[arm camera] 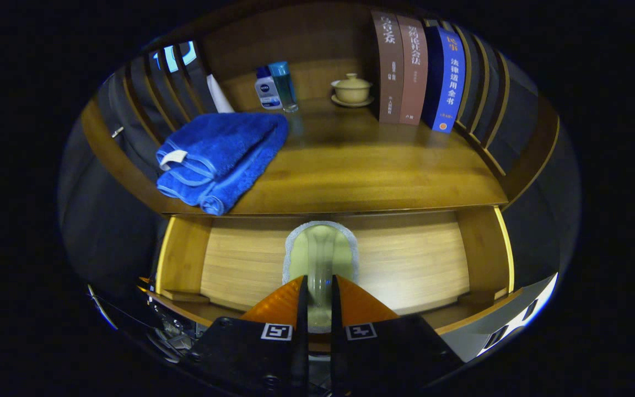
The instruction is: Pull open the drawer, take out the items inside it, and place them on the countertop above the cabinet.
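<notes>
Down at the front, the gripper [317, 295] has its two fingers drawn close together, pinching a pale green cloth with a grey edge [322, 253]. That cloth lies on the floor of the pulled-out drawer [405, 264], reaching ahead of the fingers. Beyond it is the wooden countertop [361, 171], where a folded blue towel [221, 157] hangs slightly over the front edge. Farther back stand two small bottles [276, 87], a lidded teacup on a saucer [352, 90] and upright books [419, 71].

Countertop [350, 171] bears blue towel [221, 157], 2 bottles [276, 87], teacup [352, 88], 3 books [416, 71].
</notes>
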Motion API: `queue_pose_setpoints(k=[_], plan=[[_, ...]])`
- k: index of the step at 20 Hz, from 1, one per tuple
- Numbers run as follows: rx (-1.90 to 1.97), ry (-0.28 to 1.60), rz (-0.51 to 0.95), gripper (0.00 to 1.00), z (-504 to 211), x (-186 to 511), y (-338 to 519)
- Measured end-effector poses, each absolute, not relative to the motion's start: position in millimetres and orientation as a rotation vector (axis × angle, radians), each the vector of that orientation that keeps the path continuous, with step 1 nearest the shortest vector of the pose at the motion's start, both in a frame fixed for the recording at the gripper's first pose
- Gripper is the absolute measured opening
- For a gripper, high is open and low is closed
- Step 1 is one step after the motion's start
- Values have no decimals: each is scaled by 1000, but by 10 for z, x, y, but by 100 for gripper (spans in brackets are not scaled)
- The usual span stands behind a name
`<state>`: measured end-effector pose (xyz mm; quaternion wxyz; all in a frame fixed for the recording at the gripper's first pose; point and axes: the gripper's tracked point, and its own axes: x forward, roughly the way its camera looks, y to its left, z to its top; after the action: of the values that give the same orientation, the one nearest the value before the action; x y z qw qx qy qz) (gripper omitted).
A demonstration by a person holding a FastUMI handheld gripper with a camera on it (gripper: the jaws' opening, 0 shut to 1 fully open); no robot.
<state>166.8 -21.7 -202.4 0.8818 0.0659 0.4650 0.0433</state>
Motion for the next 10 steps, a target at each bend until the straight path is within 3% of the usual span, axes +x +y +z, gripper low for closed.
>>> queue_pose_setpoints(k=[5,10], plan=[[140,916,70,20,-1562,1960,-308],[103,935,19,21,-1534,2597,-453]])
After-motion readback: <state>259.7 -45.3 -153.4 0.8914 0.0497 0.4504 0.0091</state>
